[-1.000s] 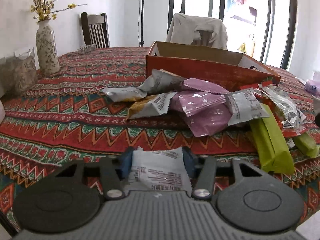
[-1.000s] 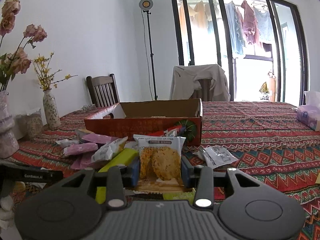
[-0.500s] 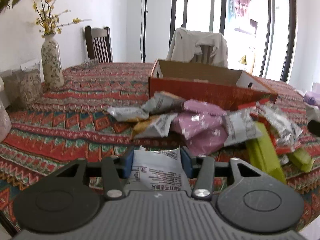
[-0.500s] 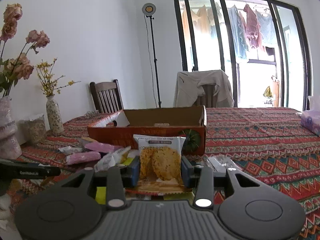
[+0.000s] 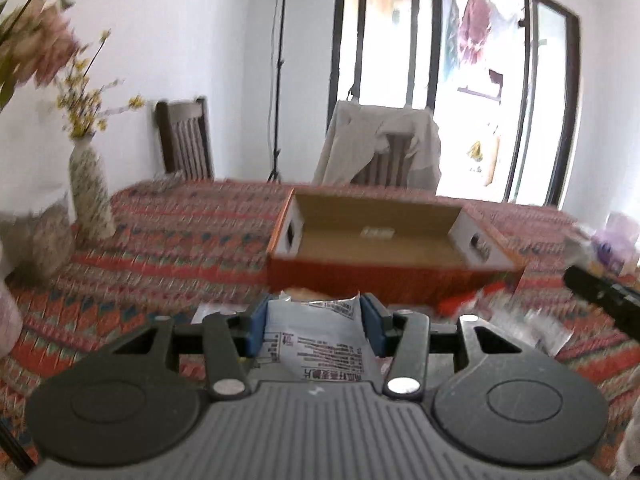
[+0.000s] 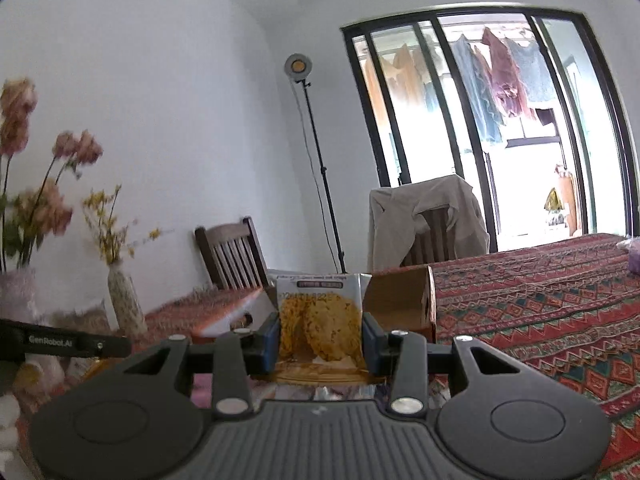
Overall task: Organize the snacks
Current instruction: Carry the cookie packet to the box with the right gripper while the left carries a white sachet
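My left gripper [image 5: 315, 325] is shut on a silver snack packet [image 5: 320, 340] with printed text, held above the table in front of the open orange cardboard box [image 5: 380, 240]. The box looks empty except for a small label on its floor. My right gripper [image 6: 320, 334] is shut on a cookie packet [image 6: 320, 320] showing yellow biscuits; it is raised, with the cardboard box [image 6: 400, 300] just behind it. The other gripper's black body [image 5: 600, 292] shows at the right edge of the left wrist view. Loose snack packets [image 5: 532, 320] lie blurred by the box.
A patterned red tablecloth [image 5: 180, 240] covers the table. A floral vase [image 5: 90, 196] with yellow flowers and a jar [image 5: 48, 240] stand at the left. Two chairs [image 5: 186, 140], one draped with a jacket [image 6: 428, 216], sit behind the table. A purple pack [image 5: 616, 248] lies far right.
Both grippers have risen with their packets. The left one now looks into the open box from above. The right view tilted up, and the snack pile dropped below its sight.
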